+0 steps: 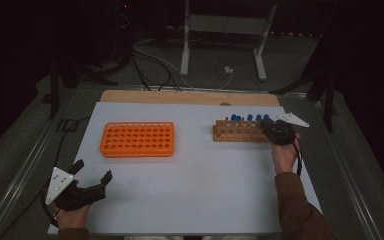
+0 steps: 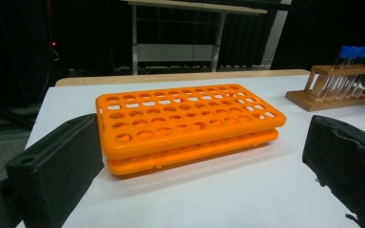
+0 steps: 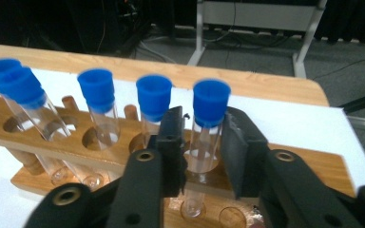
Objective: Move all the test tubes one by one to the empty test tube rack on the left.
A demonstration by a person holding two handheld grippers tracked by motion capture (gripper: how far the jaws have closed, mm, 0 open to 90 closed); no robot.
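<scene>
Between the right gripper [image 3: 200, 142] jaws, closing but not clearly clamped, an upright test tube [image 3: 204, 137], blue cap up.

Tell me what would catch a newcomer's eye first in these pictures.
Probably the bright orange plastic tube rack, lying empty on the left half of the white table top. Next, the row of clear glass test tubes with blue caps standing in the light wooden rack at the far right, where the right gripper has its black jaws on either side of the end tube. The left gripper rests open near the table's front left corner.
</scene>
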